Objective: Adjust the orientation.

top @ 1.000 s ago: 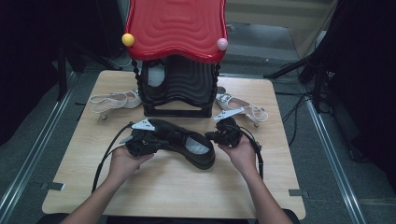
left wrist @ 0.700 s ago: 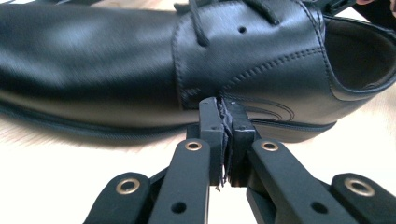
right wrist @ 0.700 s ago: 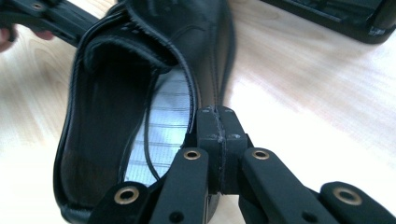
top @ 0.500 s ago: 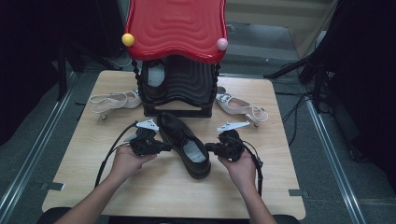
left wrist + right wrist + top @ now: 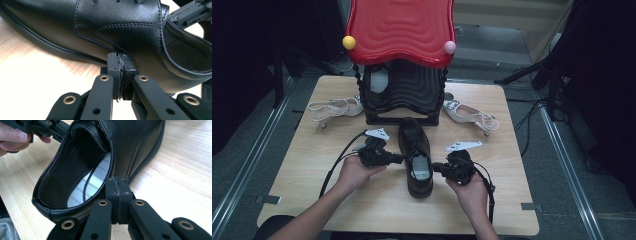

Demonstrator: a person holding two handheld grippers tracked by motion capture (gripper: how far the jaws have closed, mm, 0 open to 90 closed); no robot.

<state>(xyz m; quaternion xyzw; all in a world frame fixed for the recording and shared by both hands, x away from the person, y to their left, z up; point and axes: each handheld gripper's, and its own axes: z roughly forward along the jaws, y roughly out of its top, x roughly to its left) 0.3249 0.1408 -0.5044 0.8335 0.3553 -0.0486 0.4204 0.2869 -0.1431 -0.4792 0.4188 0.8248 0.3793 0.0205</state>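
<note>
A black leather lace-up shoe (image 5: 416, 155) stands on the wooden table (image 5: 307, 195), toe toward the rack and heel toward me. My left gripper (image 5: 400, 159) is shut with nothing in it, its tips against the shoe's left side (image 5: 105, 30). In the left gripper view its jaws (image 5: 121, 62) meet at the stitched flank. My right gripper (image 5: 436, 167) is also shut and holds nothing, its tips against the right side near the heel opening. The right gripper view shows its closed tips (image 5: 117, 186) at the rim of the shoe (image 5: 140, 142), beside the grey insole (image 5: 92, 182).
A black shoe rack with a red wavy top (image 5: 401, 30) stands at the table's far middle, close to the shoe's toe. One white heeled sandal (image 5: 334, 107) lies left of the rack and another (image 5: 469, 116) lies right of it. Bare wood lies to either side of my hands.
The shoe has turned from lying crosswise to pointing its toe at the rack. My right gripper has swung toward me with the heel end. My left gripper has hardly moved.
</note>
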